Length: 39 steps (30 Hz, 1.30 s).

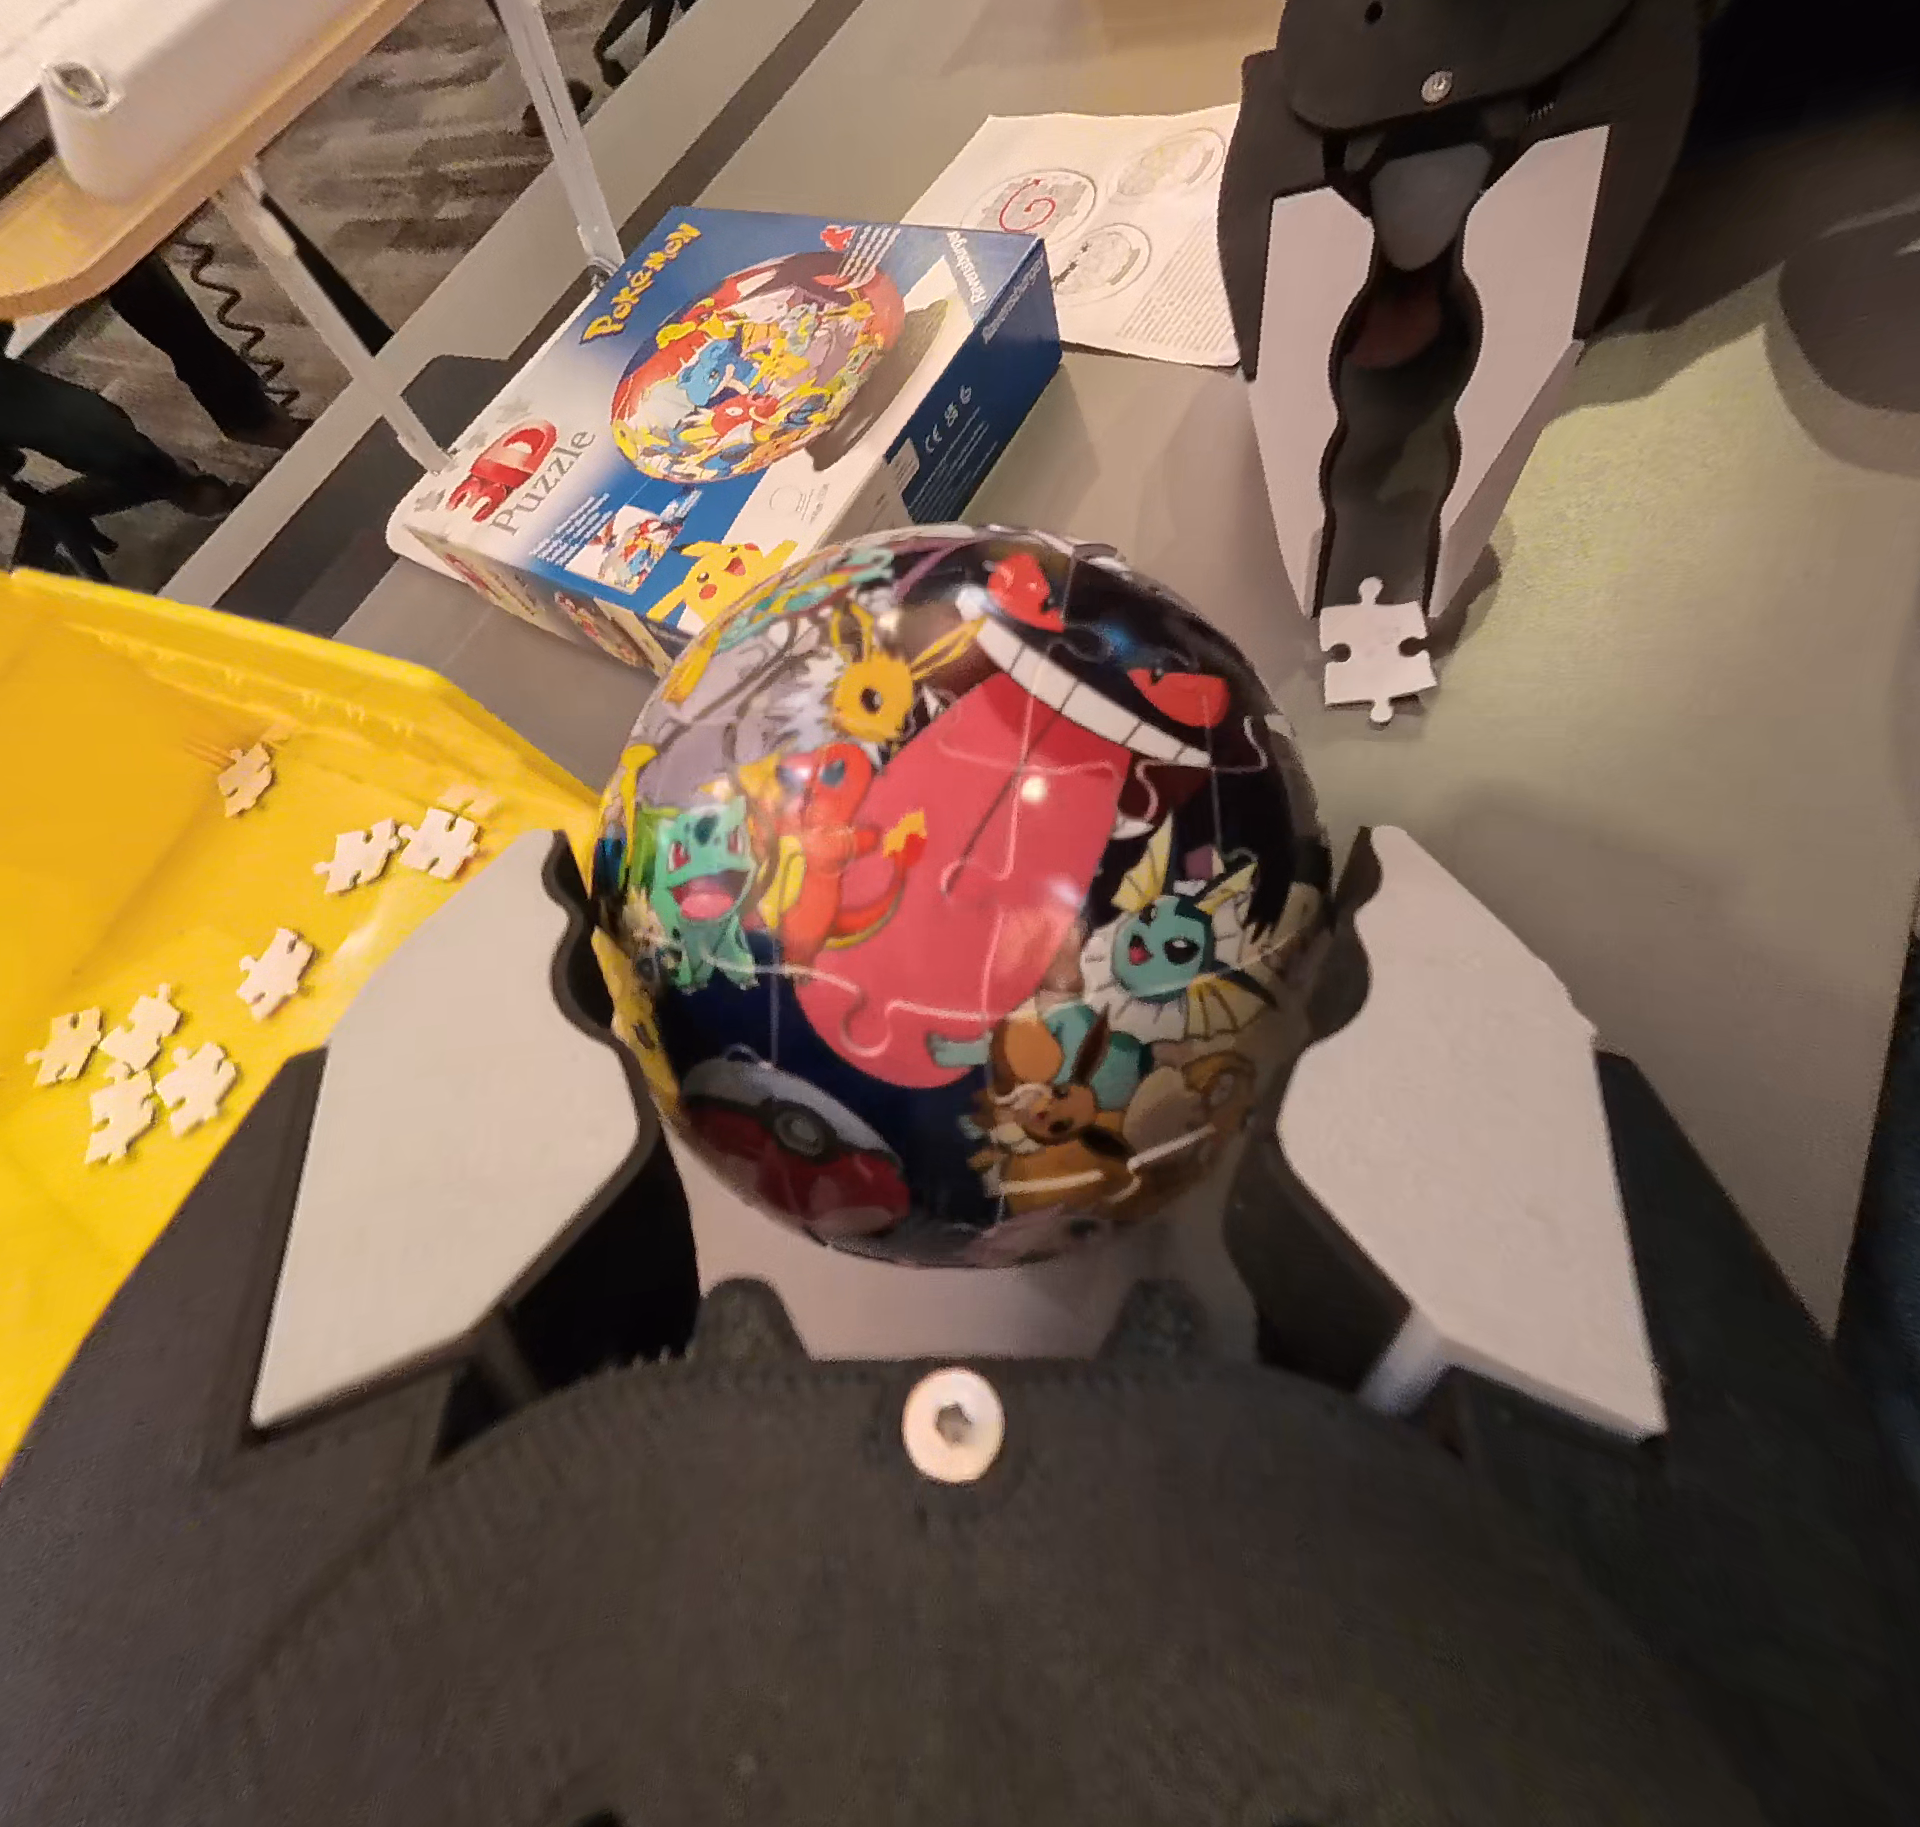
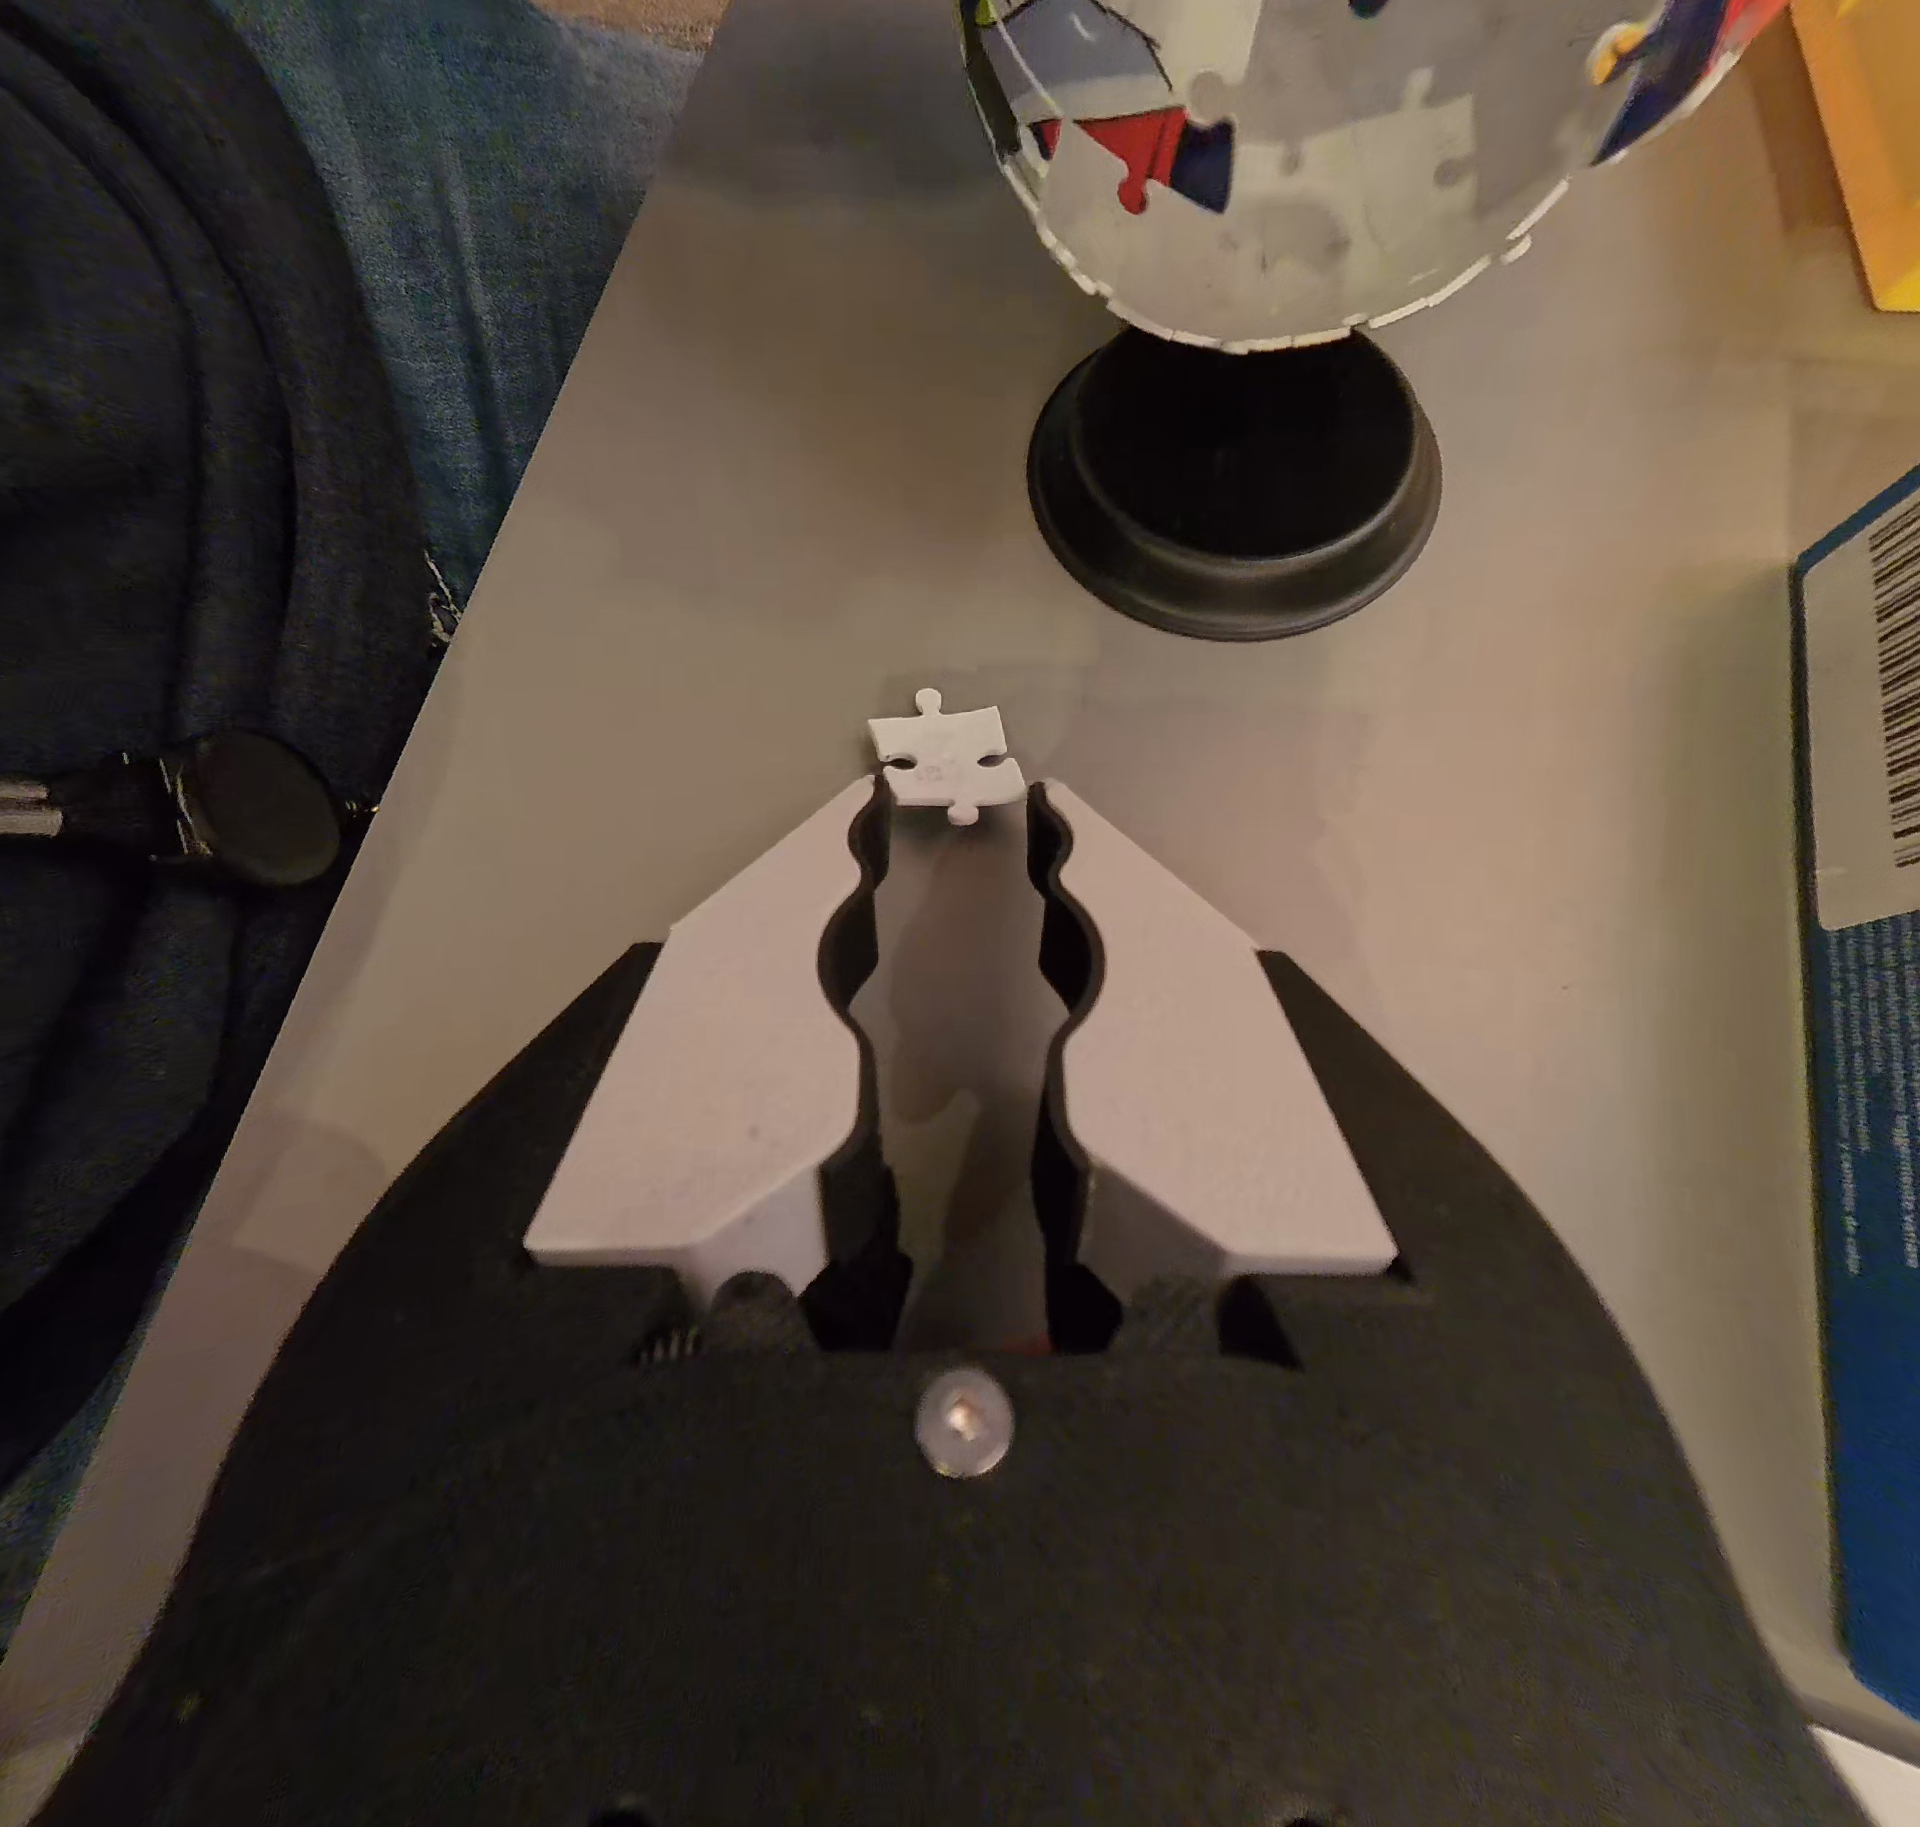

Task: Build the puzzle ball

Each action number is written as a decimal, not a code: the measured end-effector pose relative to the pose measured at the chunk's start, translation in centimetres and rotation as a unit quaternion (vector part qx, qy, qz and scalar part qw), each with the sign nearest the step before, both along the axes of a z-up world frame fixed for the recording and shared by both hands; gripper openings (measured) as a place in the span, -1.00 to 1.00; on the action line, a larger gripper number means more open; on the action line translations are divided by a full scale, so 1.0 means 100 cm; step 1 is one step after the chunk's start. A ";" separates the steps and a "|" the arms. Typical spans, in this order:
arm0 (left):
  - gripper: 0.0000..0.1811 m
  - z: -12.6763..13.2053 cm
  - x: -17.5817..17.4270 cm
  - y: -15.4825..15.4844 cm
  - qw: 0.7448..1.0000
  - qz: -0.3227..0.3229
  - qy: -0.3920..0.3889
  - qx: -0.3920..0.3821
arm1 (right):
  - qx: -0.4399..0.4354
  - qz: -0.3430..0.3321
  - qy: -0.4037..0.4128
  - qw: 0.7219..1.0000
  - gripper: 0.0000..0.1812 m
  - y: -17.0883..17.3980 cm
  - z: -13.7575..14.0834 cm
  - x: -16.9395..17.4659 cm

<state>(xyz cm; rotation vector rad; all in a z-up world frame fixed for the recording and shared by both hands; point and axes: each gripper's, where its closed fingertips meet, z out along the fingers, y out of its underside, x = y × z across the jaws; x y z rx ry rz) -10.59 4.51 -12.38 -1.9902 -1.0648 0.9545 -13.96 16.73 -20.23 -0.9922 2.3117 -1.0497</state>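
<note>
The colourful puzzle ball [image 1: 956, 946] is clamped between the two fingers of my left gripper [image 1: 956, 847], which is shut on its sides. In the right wrist view the ball [image 2: 1351, 115] hangs just above a black ring stand [image 2: 1236, 489], and its open underside shows the white inner faces of the pieces. My right gripper [image 2: 958, 795] is shut on a white puzzle piece [image 2: 940, 743] held at its fingertips, low over the table. It also shows in the left wrist view [image 1: 1371, 603], to the right of the ball, with the piece [image 1: 1377, 660] at its tips.
A yellow bin [image 1: 125, 697] at the left holds several loose white pieces [image 1: 135, 1060]. The blue puzzle box [image 1: 748, 406] lies behind the ball, with an instruction sheet [image 1: 1122, 219] beyond it. The grey table's edge [image 2: 582, 343] runs along the left, next to blue fabric.
</note>
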 end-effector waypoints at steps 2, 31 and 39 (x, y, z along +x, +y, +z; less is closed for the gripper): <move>0.45 -0.001 0.003 -0.001 1.000 0.002 -0.005 0.000 | 0.001 0.001 0.000 1.000 -0.73 0.000 0.000 0.000; 0.56 -0.024 0.028 -0.015 0.997 -0.007 -0.069 -0.025 | 0.015 0.000 -0.006 1.000 -0.73 0.000 -0.002 0.000; 0.57 -0.025 0.026 -0.015 0.994 -0.043 -0.086 -0.051 | 0.027 -0.015 -0.014 0.999 -0.73 -0.004 -0.002 -0.002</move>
